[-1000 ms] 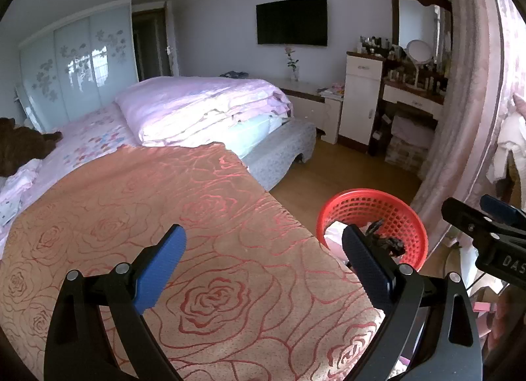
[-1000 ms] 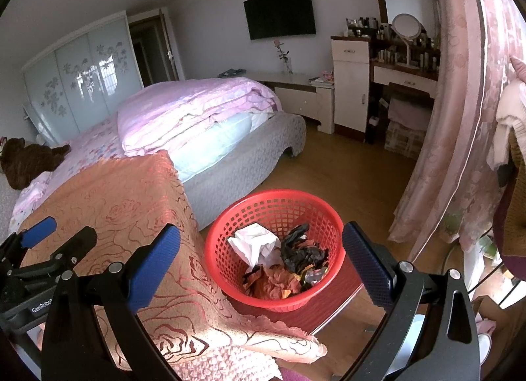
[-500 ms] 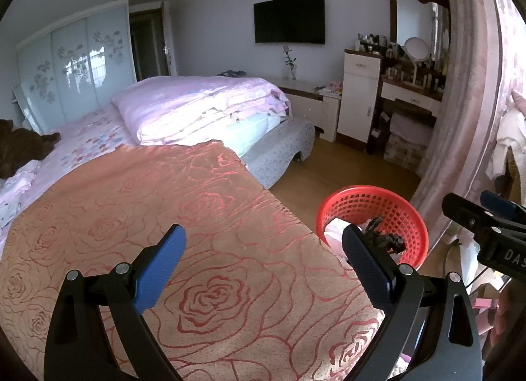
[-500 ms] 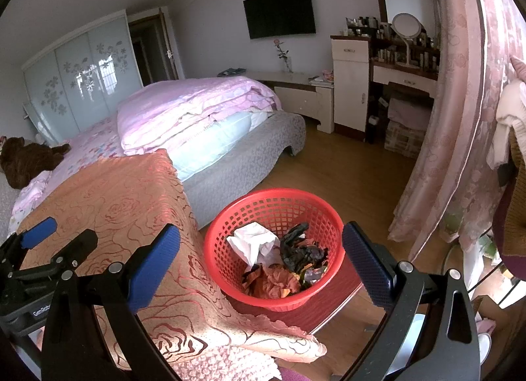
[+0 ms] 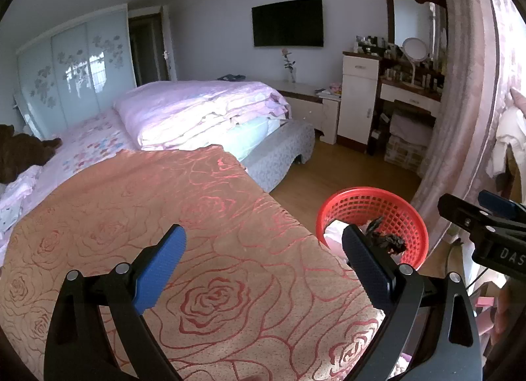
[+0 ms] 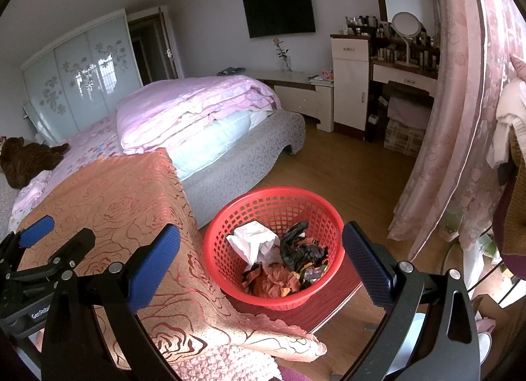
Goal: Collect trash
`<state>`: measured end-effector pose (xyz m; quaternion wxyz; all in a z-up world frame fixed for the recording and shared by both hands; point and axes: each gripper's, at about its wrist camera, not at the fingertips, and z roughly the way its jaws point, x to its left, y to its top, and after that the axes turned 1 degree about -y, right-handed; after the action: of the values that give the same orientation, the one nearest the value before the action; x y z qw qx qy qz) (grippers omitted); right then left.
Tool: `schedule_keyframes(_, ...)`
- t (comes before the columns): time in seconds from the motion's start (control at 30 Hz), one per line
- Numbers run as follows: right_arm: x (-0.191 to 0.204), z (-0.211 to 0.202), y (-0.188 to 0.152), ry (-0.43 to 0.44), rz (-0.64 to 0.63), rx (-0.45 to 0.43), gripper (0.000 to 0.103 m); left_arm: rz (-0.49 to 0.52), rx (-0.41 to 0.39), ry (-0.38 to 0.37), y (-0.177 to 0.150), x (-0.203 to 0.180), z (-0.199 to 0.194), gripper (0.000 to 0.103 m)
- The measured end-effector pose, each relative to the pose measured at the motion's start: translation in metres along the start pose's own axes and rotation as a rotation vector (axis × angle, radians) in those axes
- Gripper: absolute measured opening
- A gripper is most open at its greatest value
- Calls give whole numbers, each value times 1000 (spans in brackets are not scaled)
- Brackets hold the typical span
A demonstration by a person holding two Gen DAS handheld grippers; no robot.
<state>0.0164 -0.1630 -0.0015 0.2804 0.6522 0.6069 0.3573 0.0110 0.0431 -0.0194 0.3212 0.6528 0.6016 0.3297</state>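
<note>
While my left tongs (image 5: 263,266) hung released over the rose-patterned cloth (image 5: 197,216), I saw no trash on it, so collecting looked nearly done. From the right wrist, my right tongs (image 6: 261,259) gaped empty above the red mesh basket (image 6: 256,203), crumpled paper (image 6: 253,242) and dark wrappers (image 6: 300,249) inside; next I'd scan for leftovers.

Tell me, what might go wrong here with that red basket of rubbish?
The red basket seems to sit on a red stand, right against the draped rose-patterned cloth; a tug on the cloth might tip it. The trash is piled loosely, so light paper could fall out. Both grippers, left gripper and right gripper, are open and empty, so nothing can drop.
</note>
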Motion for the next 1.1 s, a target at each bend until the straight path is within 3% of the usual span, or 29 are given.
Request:
schedule_keyframes(0.5, 0, 0, 0, -1, 1, 3, 96, -1, 5, -8, 1, 0, -1, 92)
schedule_keyframes(0.8, 0, 0, 0, -2, 1, 4, 96, -44, -9, -62, 1, 9, -4, 92)
schedule_keyframes(0.97, 3, 1, -2, 3, -15, 16, 96, -50, 11, -9, 1, 27, -2, 92)
schedule_keyframes(1.1, 25, 10, -20, 47, -88, 75, 96, -133, 28, 119, -8, 76, -4, 92)
